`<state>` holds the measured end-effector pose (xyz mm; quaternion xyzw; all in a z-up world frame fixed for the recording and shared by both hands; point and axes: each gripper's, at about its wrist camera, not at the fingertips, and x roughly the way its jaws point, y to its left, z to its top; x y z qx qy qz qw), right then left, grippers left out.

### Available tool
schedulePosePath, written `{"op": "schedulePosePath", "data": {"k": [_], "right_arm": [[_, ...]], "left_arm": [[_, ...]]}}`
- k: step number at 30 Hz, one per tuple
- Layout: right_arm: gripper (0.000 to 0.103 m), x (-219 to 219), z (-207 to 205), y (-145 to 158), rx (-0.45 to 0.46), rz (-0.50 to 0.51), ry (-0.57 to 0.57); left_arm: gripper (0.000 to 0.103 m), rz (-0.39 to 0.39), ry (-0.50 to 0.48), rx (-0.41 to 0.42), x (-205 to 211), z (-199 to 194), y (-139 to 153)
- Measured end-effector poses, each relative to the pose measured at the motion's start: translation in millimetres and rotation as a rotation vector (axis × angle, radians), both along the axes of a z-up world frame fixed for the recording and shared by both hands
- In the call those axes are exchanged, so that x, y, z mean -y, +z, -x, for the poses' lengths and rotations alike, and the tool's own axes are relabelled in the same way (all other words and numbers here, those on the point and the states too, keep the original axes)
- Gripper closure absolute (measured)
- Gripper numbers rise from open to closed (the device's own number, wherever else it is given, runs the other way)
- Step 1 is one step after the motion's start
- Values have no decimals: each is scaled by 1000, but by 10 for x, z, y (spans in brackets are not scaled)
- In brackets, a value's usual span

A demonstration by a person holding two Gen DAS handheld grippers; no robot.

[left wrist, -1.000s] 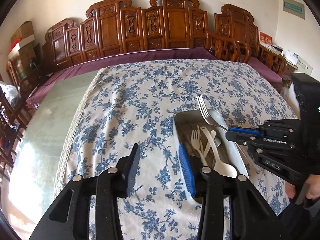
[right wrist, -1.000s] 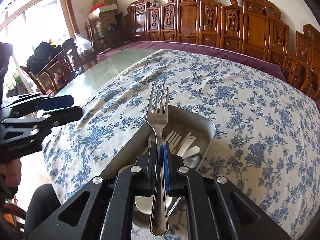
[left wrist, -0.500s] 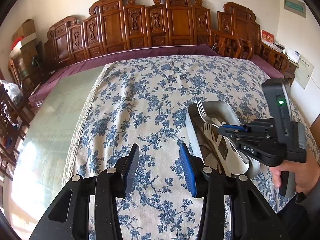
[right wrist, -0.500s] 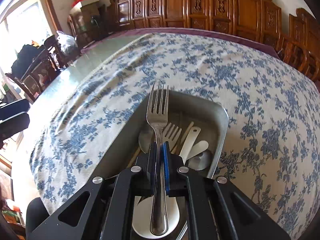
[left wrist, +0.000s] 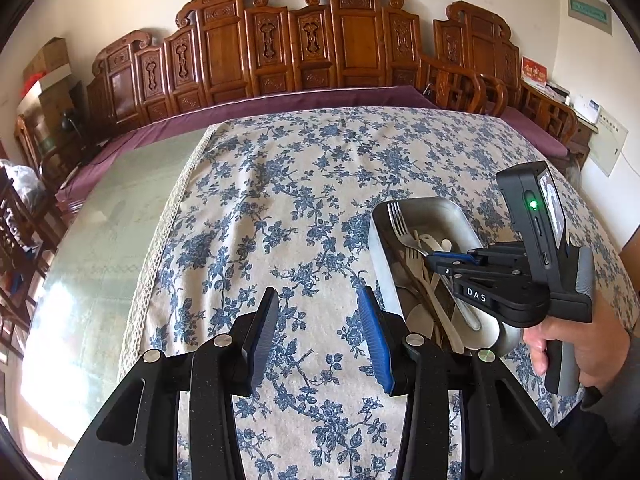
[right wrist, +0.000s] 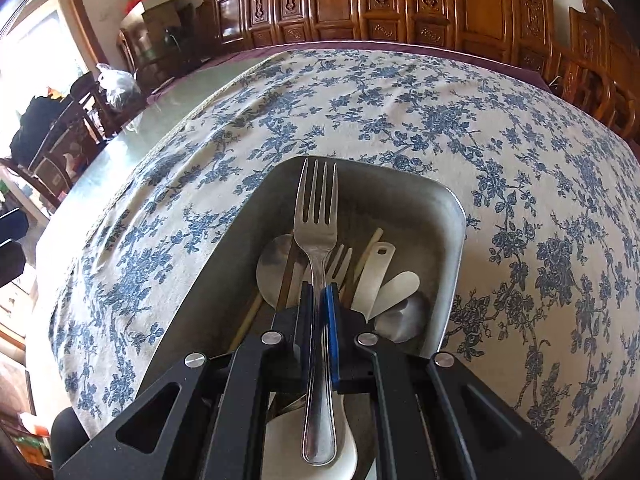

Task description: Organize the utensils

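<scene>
The right tool (right wrist: 319, 300) is clamped on a steel fork (right wrist: 316, 216) by its handle, tines toward twelve o'clock over the metal tray (right wrist: 452, 216), just short of the far rim. Under it lie white plastic cutlery (right wrist: 374, 276), a spoon and chopsticks, crowding the tray. The left tool (left wrist: 318, 334) hangs with its jaws apart and nothing between them, over bare floral tablecloth (left wrist: 280, 200) at the tray's nine o'clock, where much cloth lies free. The tabletop (left wrist: 100, 232) shows uncovered glass beyond the lace edge. Carved wooden chairs (left wrist: 352, 40) line the wall at twelve o'clock.
</scene>
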<state>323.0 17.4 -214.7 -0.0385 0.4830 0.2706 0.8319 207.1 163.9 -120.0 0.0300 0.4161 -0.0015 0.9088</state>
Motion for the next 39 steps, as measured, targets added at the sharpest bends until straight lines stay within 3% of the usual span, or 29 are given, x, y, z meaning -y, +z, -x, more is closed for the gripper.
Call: {"op": "schedulePosePath", "data": {"k": [12, 13, 15, 20, 22, 24, 27, 31, 39], "right_arm": [[94, 346, 354, 476, 114, -69, 6], [94, 396, 399, 517, 129, -65, 5], [93, 528, 514, 624, 156, -55, -7], [77, 896, 783, 845, 199, -73, -49], [64, 1034, 885, 922, 213, -71, -71], [62, 1189, 1016, 1015, 230, -68, -93], [44, 1371, 1186, 1122, 246, -77, -118], [30, 1613, 1420, 1274, 275, -89, -155], [13, 1954, 1765, 1459, 316, -65, -238]], "left_arm": [[63, 5, -13, 14, 205, 57, 67], [62, 8, -16, 16, 243, 65, 84], [49, 9, -19, 26, 306, 85, 116], [30, 43, -26, 41, 468, 137, 204], [24, 62, -29, 44, 542, 171, 235], [18, 71, -38, 48, 618, 206, 265], [14, 75, -44, 52, 752, 261, 311], [9, 78, -55, 57, 919, 339, 349], [8, 102, -51, 53, 1183, 528, 363]]}}
